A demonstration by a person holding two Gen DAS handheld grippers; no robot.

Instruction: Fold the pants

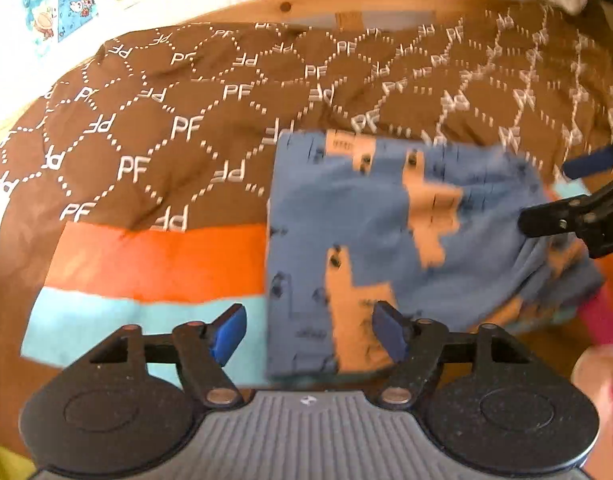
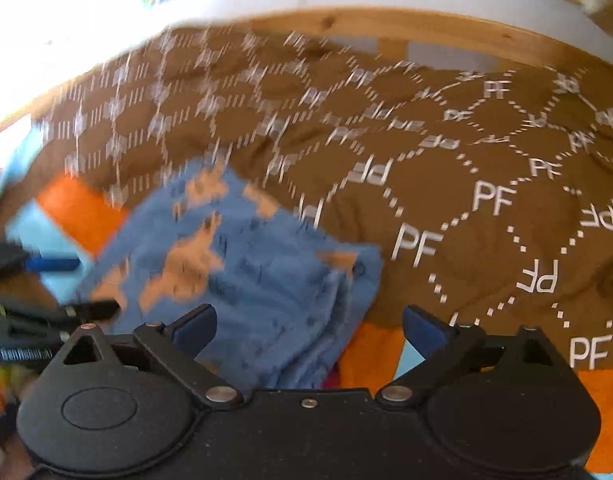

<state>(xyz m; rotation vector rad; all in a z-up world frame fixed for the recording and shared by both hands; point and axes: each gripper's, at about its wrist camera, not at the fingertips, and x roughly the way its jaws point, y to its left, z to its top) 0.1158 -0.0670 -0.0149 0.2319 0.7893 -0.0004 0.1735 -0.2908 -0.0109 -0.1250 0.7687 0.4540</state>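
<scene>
The pants (image 1: 386,240) are blue with tan blocky shapes and lie folded into a rough rectangle on the brown bedspread. In the right wrist view the pants (image 2: 242,272) lie left of centre, stacked folds showing at their near right edge. My left gripper (image 1: 308,334) is open and empty, its right finger over the pants' near edge. My right gripper (image 2: 308,330) is open and empty, just above the pants' near right corner. The right gripper's fingers (image 1: 586,160) show at the right edge of the left view, spread over the pants' right side.
A brown bedspread (image 1: 166,120) with white PF lettering covers the bed. An orange and light blue striped cloth (image 1: 146,280) lies at its near edge. A wooden bed rail (image 1: 306,4) and a white wall with cartoon pictures run along the back.
</scene>
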